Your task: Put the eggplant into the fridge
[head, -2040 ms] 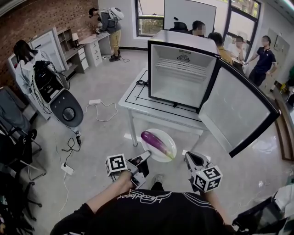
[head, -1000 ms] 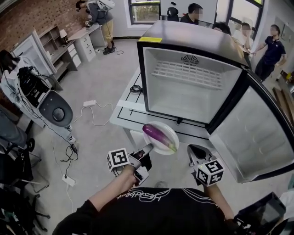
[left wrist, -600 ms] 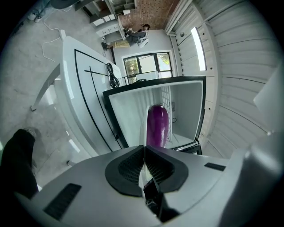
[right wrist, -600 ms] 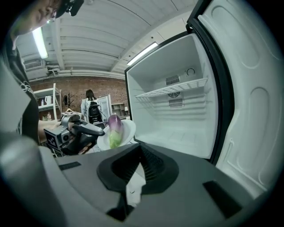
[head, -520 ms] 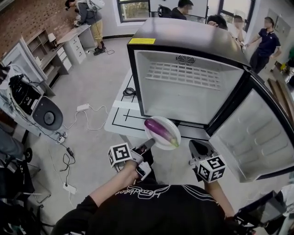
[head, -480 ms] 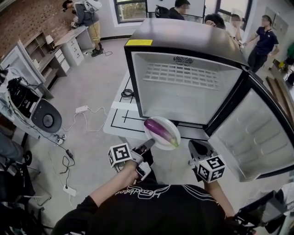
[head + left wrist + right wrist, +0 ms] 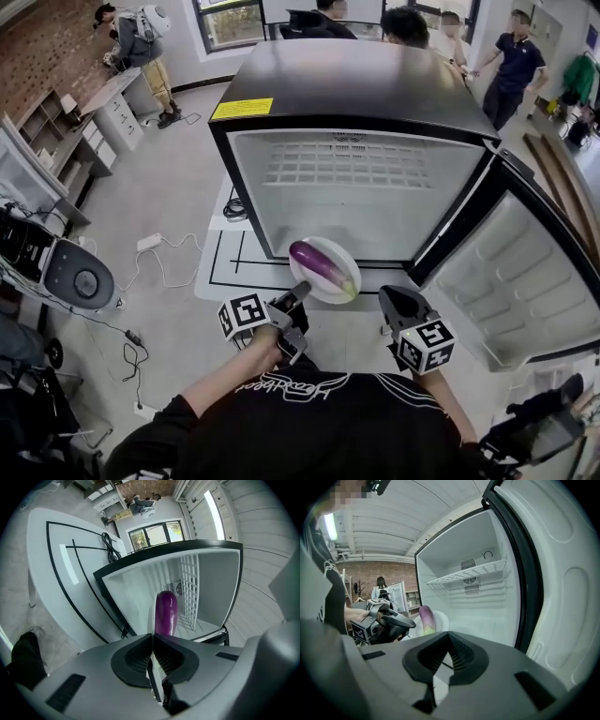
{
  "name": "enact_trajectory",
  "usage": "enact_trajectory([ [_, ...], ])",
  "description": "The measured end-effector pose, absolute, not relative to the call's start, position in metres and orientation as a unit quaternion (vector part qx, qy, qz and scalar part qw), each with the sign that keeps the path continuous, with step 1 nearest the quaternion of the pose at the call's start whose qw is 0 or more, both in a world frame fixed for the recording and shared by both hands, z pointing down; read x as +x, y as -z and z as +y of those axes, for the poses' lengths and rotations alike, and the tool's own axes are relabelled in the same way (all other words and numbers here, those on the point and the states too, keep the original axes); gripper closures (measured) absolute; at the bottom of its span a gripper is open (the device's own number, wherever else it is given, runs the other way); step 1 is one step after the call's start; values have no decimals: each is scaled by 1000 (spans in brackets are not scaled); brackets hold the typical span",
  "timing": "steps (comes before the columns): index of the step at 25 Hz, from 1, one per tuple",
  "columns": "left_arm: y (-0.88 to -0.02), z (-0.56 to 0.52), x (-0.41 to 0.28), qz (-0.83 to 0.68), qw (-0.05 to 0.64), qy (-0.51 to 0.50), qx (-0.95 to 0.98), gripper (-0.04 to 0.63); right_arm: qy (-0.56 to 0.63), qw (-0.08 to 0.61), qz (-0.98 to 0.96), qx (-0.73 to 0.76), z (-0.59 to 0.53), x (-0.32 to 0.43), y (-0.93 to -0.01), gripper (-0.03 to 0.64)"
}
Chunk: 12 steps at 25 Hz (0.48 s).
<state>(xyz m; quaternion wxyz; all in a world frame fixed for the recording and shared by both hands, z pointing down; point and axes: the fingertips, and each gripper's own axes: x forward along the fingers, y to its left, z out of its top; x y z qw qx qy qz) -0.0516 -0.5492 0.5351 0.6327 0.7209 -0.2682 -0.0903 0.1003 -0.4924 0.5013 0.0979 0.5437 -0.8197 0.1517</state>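
Eggplant [image 7: 322, 266]: purple, lies lengthwise on a white plate [image 7: 317, 291], rounded end toward 10 o'clock, green stem end toward 4 o'clock. It is not on a shelf. Plate and eggplant are held in the air just in front of the lower edge of the fridge opening. Whether the plate's far rim has crossed the sill cannot be told.

Left gripper [image 7: 298, 292]: at the plate's 7 o'clock. Its jaws are nearly closed and pinch the thin rim of the plate. In the left gripper view the white rim shows edge-on between the pads [image 7: 140, 660], with the eggplant [image 7: 166, 613] straight beyond them.

Right gripper [image 7: 389, 294]: at the plate's 4 o'clock, apart from it. Its jaws are brought together with nothing between them. Its own view looks into the fridge and catches the eggplant [image 7: 426, 619] and the left gripper [image 7: 396, 619] at 9 o'clock.

Fridge [image 7: 356, 75]: small, dark casing, white interior, at 12 o'clock of the plate. It stands on a white table [image 7: 217, 272] marked with black lines. One wire shelf [image 7: 361, 164] sits high inside, and nothing can be seen lying on it. A yellow label [image 7: 242, 108] is on the top's front corner, at 10 o'clock.

Fridge door [image 7: 506, 272]: swung wide open toward 3 o'clock, moulded white liner facing up.

A black cable [image 7: 234, 208] lies on the table at 9 o'clock of the fridge. Several people [image 7: 514, 56] stand beyond the fridge at 12 to 1 o'clock.
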Motion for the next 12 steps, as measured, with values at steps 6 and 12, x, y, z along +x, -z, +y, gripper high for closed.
enact_trajectory([
  [6,-543,-574,-39,-278,632,71,719,577,-162,90,-814,550,-508,99,-504,609],
  [12,-553,-603,-17,-285,632,66,718,577,-175,85,-807,557,-519,106,-516,609],
])
